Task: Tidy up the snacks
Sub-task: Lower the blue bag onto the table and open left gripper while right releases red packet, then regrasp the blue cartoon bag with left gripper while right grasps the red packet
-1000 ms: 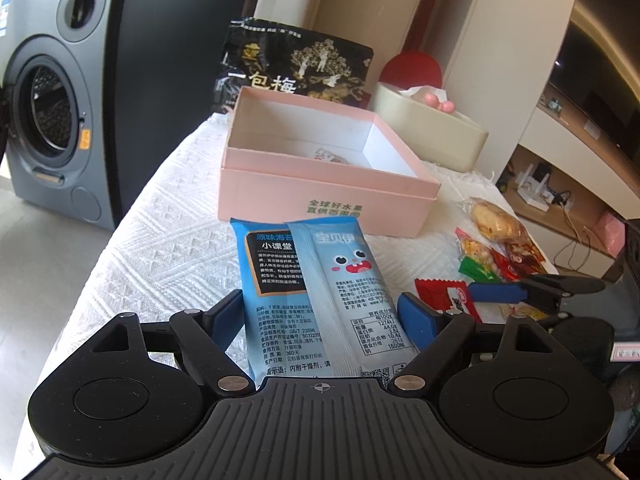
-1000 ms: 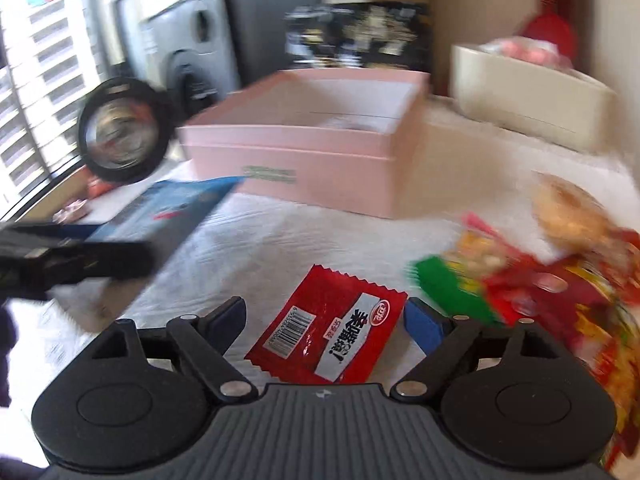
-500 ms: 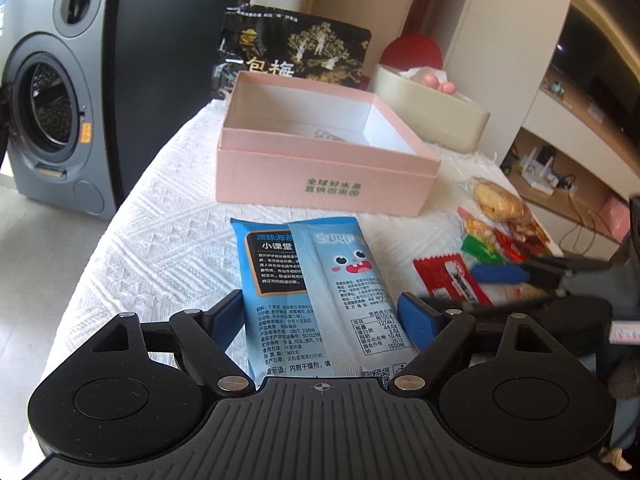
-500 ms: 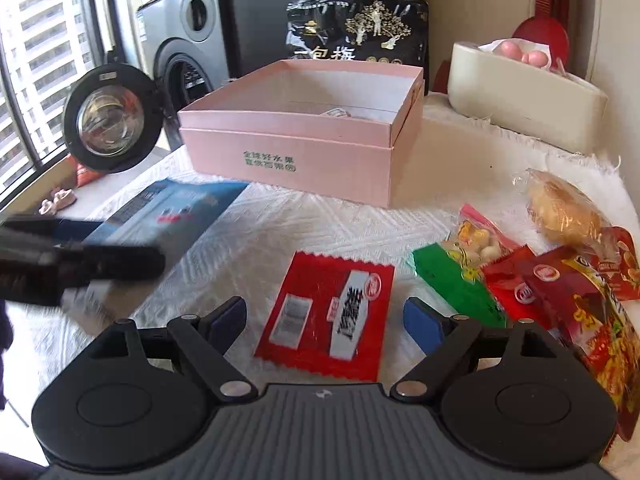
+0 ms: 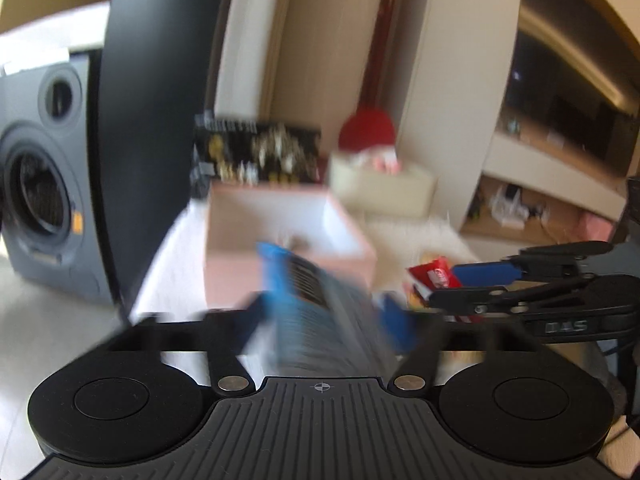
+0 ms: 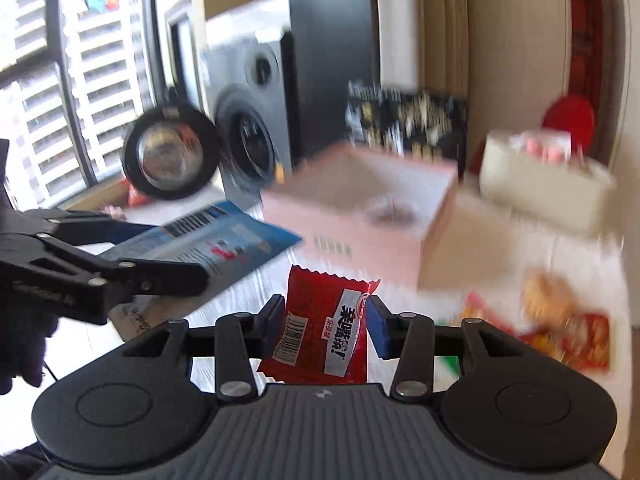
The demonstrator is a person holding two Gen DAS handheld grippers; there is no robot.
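My left gripper (image 5: 324,320) is shut on the blue snack packets (image 5: 308,304) and holds them lifted off the table, in front of the open pink box (image 5: 280,256); the view is blurred. They also show in the right wrist view (image 6: 208,240), clamped in the left gripper (image 6: 160,256). My right gripper (image 6: 326,312) is shut on a red snack packet (image 6: 320,332), held above the white cloth. It also shows in the left wrist view (image 5: 434,276), in the right gripper (image 5: 460,284).
The pink box (image 6: 360,216) sits mid-table. A black snack bag (image 6: 404,120) and a cream container (image 6: 540,188) stand behind it. Several loose snack packets (image 6: 560,324) lie at the right on the cloth. A washing machine (image 5: 36,200) stands at the left.
Both grippers have closed on their packets and lifted them off the table. Both cameras have risen and tilted, and the views are now blurred by motion.
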